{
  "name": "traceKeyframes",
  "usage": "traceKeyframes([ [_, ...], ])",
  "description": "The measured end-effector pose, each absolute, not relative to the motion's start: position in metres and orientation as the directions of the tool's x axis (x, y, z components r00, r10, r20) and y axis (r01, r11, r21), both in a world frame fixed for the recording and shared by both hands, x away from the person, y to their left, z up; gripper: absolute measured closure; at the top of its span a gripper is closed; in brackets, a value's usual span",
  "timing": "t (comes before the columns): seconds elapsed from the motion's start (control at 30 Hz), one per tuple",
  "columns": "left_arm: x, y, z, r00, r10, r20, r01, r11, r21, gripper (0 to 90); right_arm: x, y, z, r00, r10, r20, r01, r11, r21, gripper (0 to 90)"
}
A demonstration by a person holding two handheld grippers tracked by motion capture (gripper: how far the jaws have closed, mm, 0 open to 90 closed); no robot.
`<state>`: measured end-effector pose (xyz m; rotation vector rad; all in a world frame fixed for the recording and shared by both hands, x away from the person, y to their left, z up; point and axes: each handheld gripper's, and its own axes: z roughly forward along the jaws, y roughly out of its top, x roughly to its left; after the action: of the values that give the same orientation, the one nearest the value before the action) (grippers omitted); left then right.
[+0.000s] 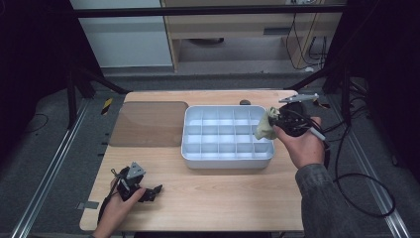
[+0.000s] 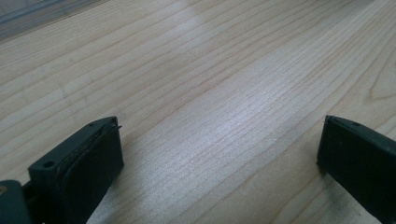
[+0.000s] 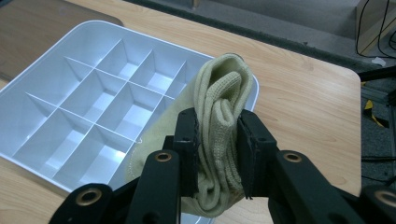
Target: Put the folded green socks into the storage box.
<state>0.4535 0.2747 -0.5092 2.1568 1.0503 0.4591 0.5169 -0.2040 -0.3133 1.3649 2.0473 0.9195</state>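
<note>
Wooden table (image 1: 218, 193) (grey floor beyond): left gripper (image 1: 148, 192) spread, right gripper (image 3: 217, 144) pinching sock (image 3: 219, 107).

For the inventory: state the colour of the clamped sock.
Pale yellow-green sock; right gripper view shows it best.

A lab or test bay. Metal floor rails (image 1: 44, 163) flank the wooden counter (image 1: 208, 191) at lower left. Loose cables (image 1: 364, 191) trail at right.

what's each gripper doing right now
Left gripper: open, jaws wide apart over the bare wooden table, holding nothing.
Right gripper: shut on a folded pale yellow knitted sock.
</note>
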Motion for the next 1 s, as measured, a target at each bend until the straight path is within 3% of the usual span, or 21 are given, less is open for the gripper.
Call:
traceKeyframes([
  [0.3, 0.45, 0.275, -0.509, 0.602, 0.798, 0.015, 0.554, -0.431, 0.713, 0.0, 0.535, -0.201, -0.331, -0.357, 0.932, -0.059, 0.614, 0.281, 0.738, 71.6],
  [1.0, 0.45, 0.275, -0.509, 0.6, 0.799, 0.017, 0.556, -0.433, 0.71, 0.0, 0.534, -0.202, -0.366, -0.349, 0.935, -0.061, 0.653, 0.289, 0.7, 71.6],
])
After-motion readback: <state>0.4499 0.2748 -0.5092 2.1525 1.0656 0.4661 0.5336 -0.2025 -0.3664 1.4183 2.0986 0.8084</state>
